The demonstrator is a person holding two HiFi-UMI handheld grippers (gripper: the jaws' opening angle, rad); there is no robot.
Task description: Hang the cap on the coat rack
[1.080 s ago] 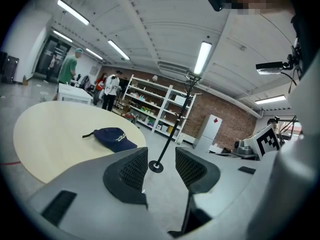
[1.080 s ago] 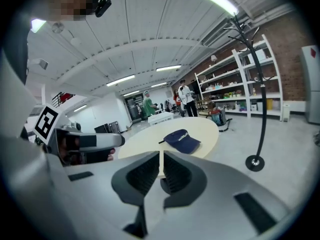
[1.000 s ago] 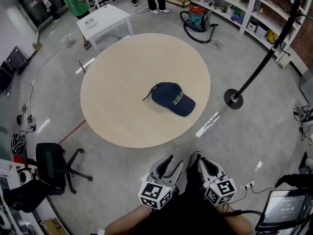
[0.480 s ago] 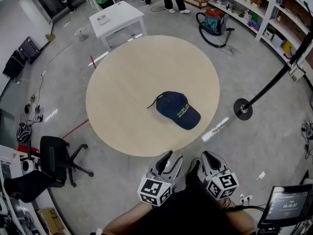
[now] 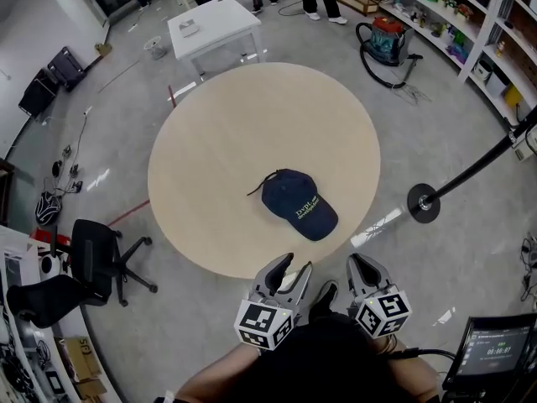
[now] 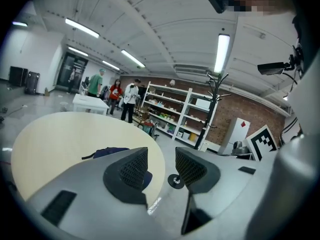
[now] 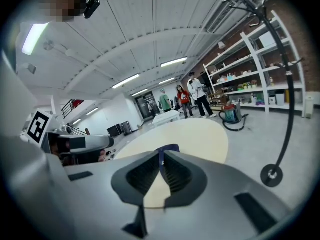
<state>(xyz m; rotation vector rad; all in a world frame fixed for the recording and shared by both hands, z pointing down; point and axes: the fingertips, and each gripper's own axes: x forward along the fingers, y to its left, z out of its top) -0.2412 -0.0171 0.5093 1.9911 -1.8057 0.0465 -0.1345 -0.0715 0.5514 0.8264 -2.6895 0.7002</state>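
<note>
— What fills the frame?

— A round, pale wooden table (image 5: 252, 133), seen from overhead on a grey floor. Off the table's right edge stands the coat rack (image 5: 424, 203), with a dark pole rising from a disc base and running out of the frame. Past the table's far edge sits a small white table (image 5: 212, 25).

— Where is the cap?

— The navy cap (image 5: 298, 204) lies on the round table, right of its centre and toward the near edge. Its brim points to the near right. Nothing touches it, and it is well apart from the rack.

— And the tools?

— Both are held just off the table's near edge, short of the cap. The left gripper (image 5: 290, 269) has its jaws spread, with nothing between them. The right gripper (image 5: 367, 269) has its jaws pressed together at the tips, pinching nothing.
</note>
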